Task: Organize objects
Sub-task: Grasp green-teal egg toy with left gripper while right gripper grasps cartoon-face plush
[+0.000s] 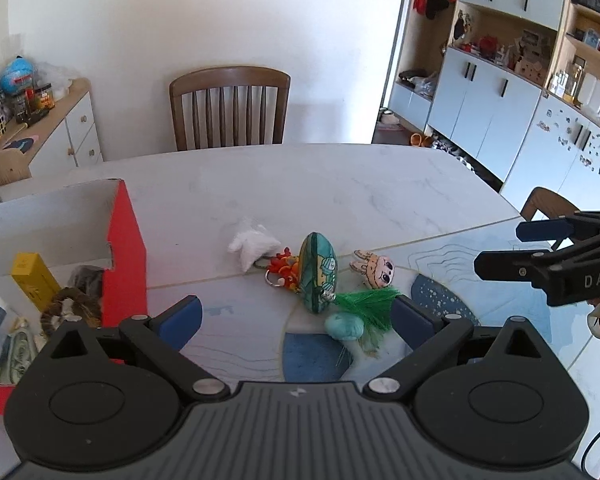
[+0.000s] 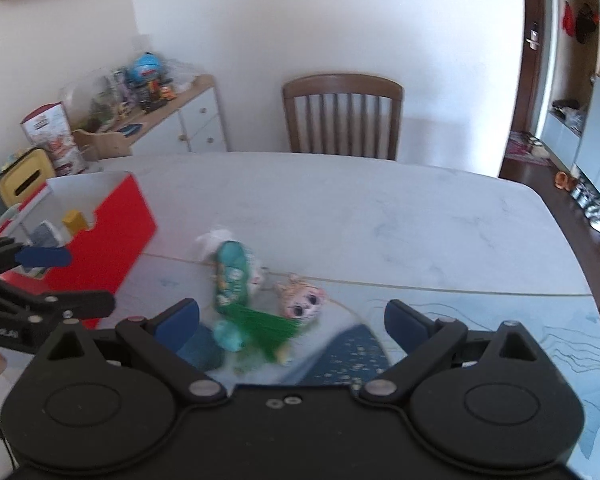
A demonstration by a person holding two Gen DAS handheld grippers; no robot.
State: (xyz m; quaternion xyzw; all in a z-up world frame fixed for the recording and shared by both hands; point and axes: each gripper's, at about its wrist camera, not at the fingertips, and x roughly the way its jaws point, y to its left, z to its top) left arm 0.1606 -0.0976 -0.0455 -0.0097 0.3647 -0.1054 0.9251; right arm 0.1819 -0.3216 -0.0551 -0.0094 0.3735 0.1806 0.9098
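A small pile lies on the marble table: a teal oval pouch [image 1: 318, 278] on edge, a green tassel [image 1: 366, 304], a pale teal ball [image 1: 343, 326], an orange-red keyring charm [image 1: 284, 270], a white plush [image 1: 252, 246] and a pink-faced doll charm [image 1: 376, 268]. My left gripper [image 1: 296, 320] is open and empty, just short of the pile. My right gripper [image 2: 292, 322] is open and empty, above the pouch [image 2: 231, 278], tassel [image 2: 270, 326] and doll charm [image 2: 302, 300]; it also shows at the right of the left wrist view [image 1: 540, 248].
A red box [image 1: 126, 256] with white inside stands at the left and holds a yellow carton [image 1: 34, 280], a brown ring and other items. A blue-patterned mat [image 1: 440, 296] covers the near table. A wooden chair [image 1: 230, 108] stands at the far edge.
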